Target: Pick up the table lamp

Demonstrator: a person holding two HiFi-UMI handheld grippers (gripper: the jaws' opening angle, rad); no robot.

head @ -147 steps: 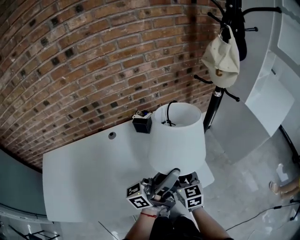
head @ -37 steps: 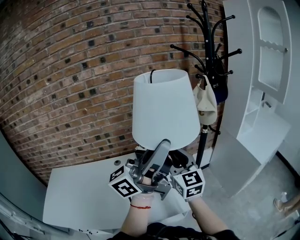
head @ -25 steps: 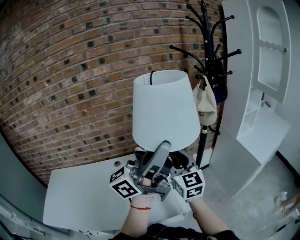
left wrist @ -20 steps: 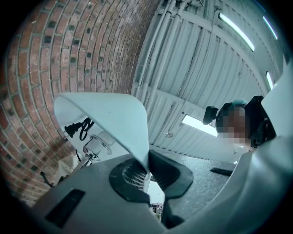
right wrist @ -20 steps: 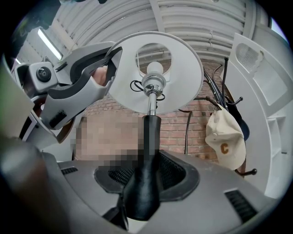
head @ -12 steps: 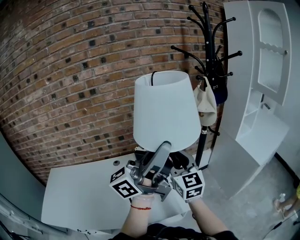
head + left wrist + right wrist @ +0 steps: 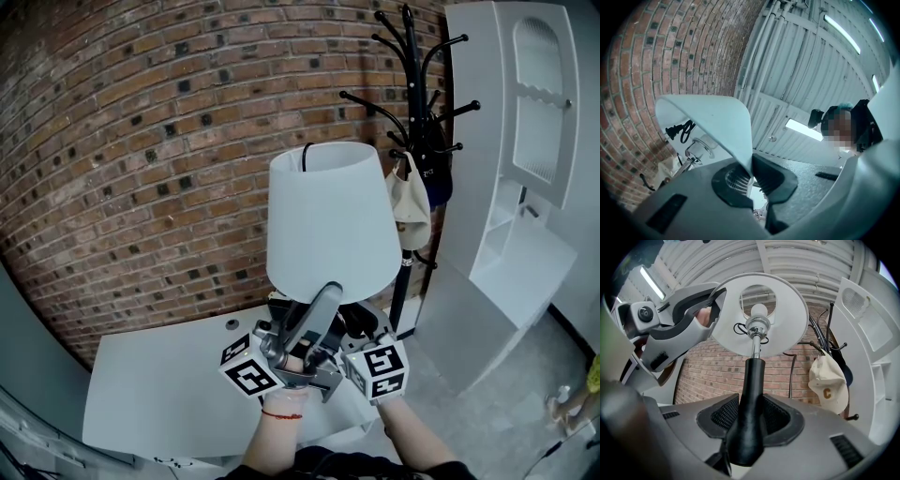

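Since the table lamp (image 7: pixel 328 220) looks top-heavy, I hold it raised over the desk's (image 7: pixel 159 384) right end: right gripper (image 7: pixel 751 418) clamped on its black stem (image 7: pixel 752 380), left gripper (image 7: pixel 752 178) pinching the lampshade (image 7: pixel 717 122) by its rim to steady it.

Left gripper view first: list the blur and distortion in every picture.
Left gripper view: brick wall bows, mosaic patch hides a face, lampshade edge near, soft. Right gripper view: dark round vignette, lamp stem close and looming. Head view: sharp, brick courses curve.
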